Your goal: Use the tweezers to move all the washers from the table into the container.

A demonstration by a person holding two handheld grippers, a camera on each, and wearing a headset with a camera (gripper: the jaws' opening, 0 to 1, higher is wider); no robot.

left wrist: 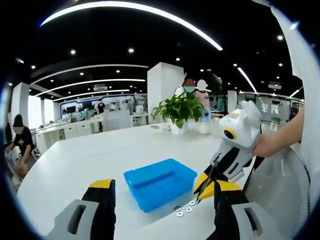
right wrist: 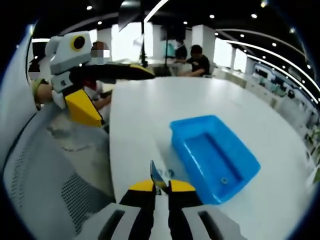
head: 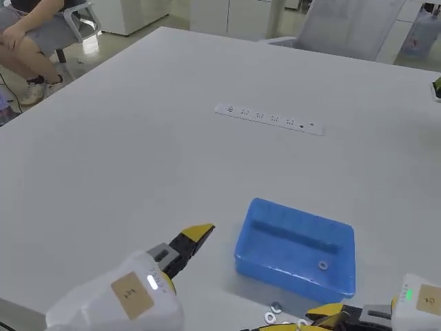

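Observation:
The blue container [head: 296,231] stands near the table's front edge with one washer [head: 322,265] inside it. Two washers [head: 273,312] lie on the table just in front of it. My right gripper [head: 329,316] is shut on the tweezers [right wrist: 156,175], whose tip hovers close over the loose washers [left wrist: 185,207]. The container [right wrist: 197,150] lies ahead and to the right of that tip, with its washer [right wrist: 224,180] on the floor. To the container's left, my left gripper [head: 198,234] stands open with nothing between its jaws.
A white power strip [head: 269,118] lies further back on the white table [head: 138,152]. A person sits at the far left [head: 34,34]. A mesh chair [right wrist: 55,175] is beside the table's near edge. A potted plant [left wrist: 180,110] stands at the far end.

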